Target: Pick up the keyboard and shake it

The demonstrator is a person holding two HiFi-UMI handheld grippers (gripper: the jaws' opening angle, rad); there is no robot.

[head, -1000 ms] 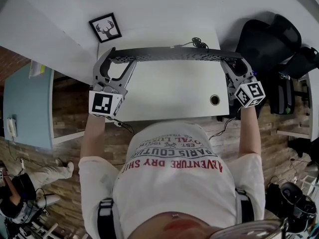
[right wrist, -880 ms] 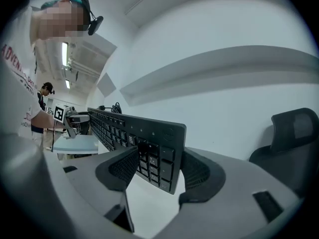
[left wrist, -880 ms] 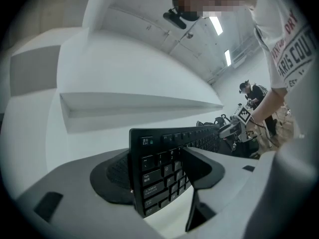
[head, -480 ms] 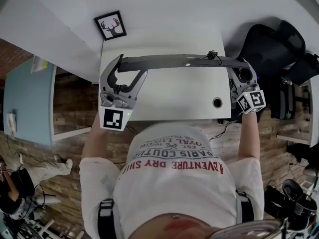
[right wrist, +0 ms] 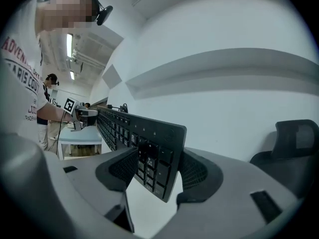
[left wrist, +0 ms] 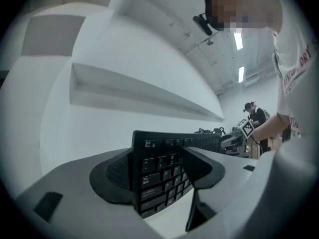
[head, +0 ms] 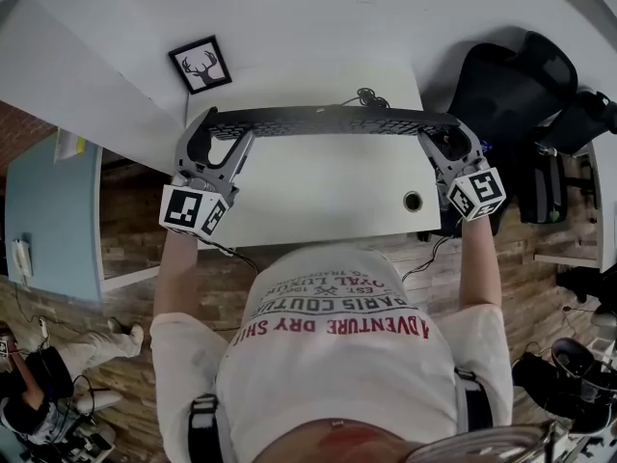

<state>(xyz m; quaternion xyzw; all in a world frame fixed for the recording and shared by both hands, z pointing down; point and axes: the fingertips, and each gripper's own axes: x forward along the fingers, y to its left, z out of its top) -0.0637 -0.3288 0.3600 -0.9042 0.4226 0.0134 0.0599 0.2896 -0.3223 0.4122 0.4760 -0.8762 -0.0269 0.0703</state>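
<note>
We hold the keyboard [head: 328, 122] off the surface [head: 318, 196] by its ends, left tool [head: 224, 126] and right tool [head: 446, 133] each clamped on it, near the framed deer picture [head: 201, 64]. Half a second earlier it hung edge-on, farther from that picture.

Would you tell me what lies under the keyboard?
The white desk: the keyboard hangs above it, clamped at its ends by the left gripper and right gripper. The strip directly beneath is covered from overhead.
</note>
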